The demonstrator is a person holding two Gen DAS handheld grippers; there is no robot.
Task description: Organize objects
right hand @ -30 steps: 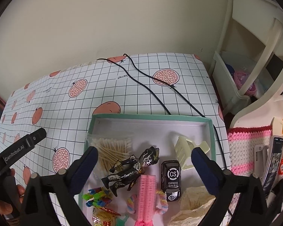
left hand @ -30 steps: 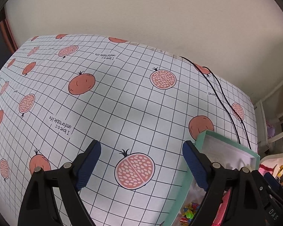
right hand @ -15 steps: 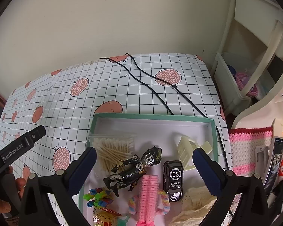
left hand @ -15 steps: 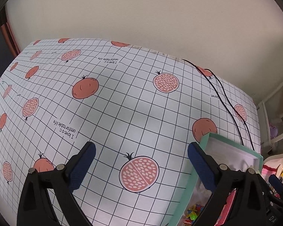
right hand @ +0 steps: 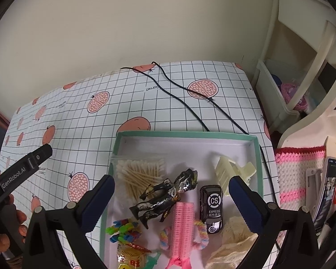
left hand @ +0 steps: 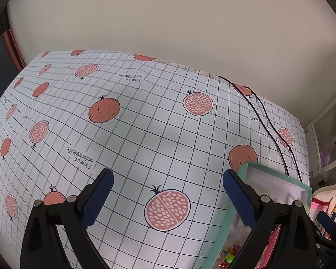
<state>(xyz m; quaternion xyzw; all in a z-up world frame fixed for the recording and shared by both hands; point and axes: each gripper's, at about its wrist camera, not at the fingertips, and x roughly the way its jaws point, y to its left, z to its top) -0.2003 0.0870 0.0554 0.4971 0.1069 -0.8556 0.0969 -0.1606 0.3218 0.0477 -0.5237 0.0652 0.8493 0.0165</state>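
Observation:
A mint-green box (right hand: 256, 157) with a white inside sits on the table. It holds a bag of cotton swabs (right hand: 141, 174), a black toy figure (right hand: 165, 197), a black toy car (right hand: 211, 208), a cream hair claw (right hand: 233, 171), a pink hair roller (right hand: 183, 224), pastel scrunchies (right hand: 202, 233), colourful clips (right hand: 123, 229), a snack packet (right hand: 130, 255) and a cream lace cloth (right hand: 235, 242). My right gripper (right hand: 171, 196) is open and empty above the box. My left gripper (left hand: 168, 190) is open and empty over the bare tablecloth, left of the box corner (left hand: 246, 168).
The tablecloth (left hand: 145, 123) has a grid with pomegranate prints. Two black cables (right hand: 190, 103) run across it behind the box. A cream shelf unit (right hand: 291, 85) stands at the right. A pink crocheted cover (right hand: 300, 172) and small items lie right of the table.
Both grippers have drawn back and up a little, so table and box sit slightly lower in each view. Both stay open and empty. Nothing in the box has moved.

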